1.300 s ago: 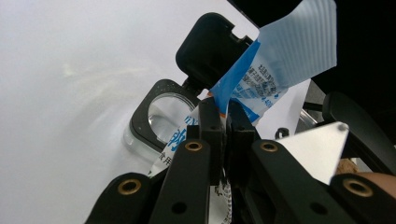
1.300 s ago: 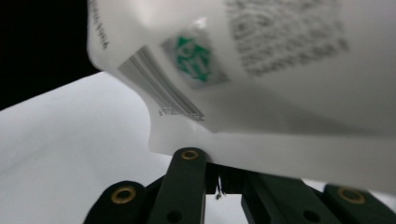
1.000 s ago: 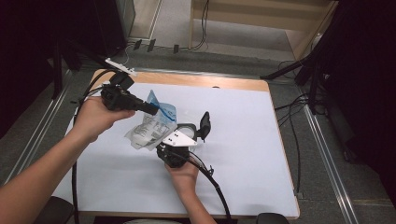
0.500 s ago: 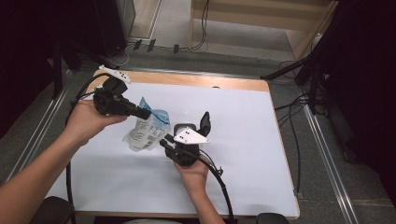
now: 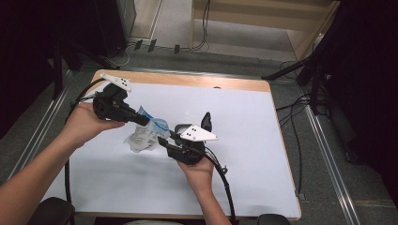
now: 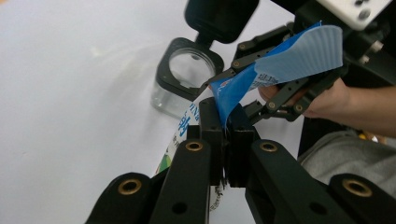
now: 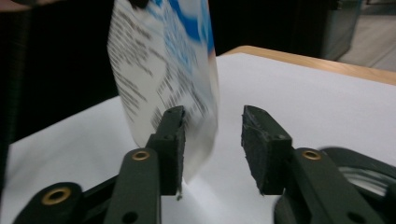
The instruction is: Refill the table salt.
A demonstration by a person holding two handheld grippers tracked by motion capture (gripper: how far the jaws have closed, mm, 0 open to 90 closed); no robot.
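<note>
Left gripper (image 6: pixel 224 135): jaws clamped on the pouch's blue top edge.
Right gripper (image 7: pixel 212 140): jaws apart, pouch hanging between them.
Pouch (image 5: pixel 145 133): held above the counter (image 5: pixel 244 117), left of centre.
Glass jar (image 6: pixel 187 77): on counter, right of pouch.

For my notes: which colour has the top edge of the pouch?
Blue; the pouch shows it best in the left gripper view.
</note>
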